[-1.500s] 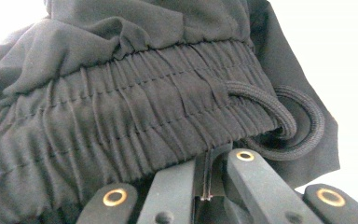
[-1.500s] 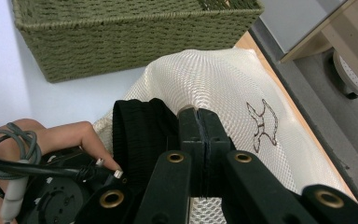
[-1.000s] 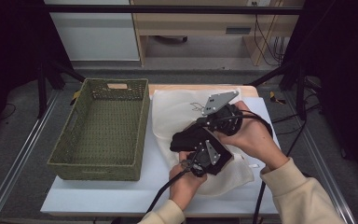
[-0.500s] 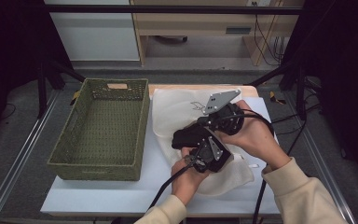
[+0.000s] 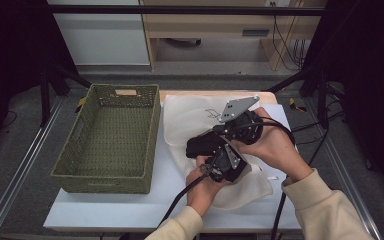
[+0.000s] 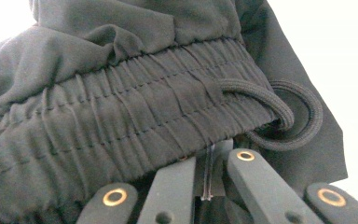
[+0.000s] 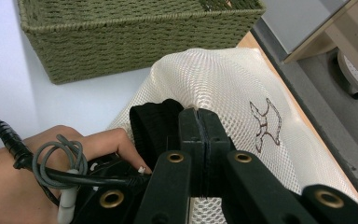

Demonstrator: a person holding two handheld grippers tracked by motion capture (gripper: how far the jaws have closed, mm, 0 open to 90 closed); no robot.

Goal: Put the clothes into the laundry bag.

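A black garment (image 5: pixel 196 146) with a gathered elastic waistband (image 6: pixel 135 112) and a looped drawstring (image 6: pixel 279 112) is held just above a cream mesh bag (image 5: pixel 190 117). My left gripper (image 6: pixel 208 154) is shut on the waistband's lower edge; in the high view the left gripper (image 5: pixel 221 156) sits below the garment. My right gripper (image 7: pixel 199 114) has its jaws pressed together, with a fold of the black garment (image 7: pixel 151 121) against their tips. It shows as the right gripper (image 5: pixel 219 137) under a grey plate. The mesh bag (image 7: pixel 223 79) bears a small stitched animal figure.
A green woven basket (image 5: pixel 112 135) stands on the left of the white table (image 5: pixel 130 205), close to the bag's left edge, and shows as the basket (image 7: pixel 135 32) in the right gripper view. Cables trail off the table's near edge. Metal rails run along both sides.
The left hand has edged slightly toward the right gripper. The garment and the right hand have stayed put.
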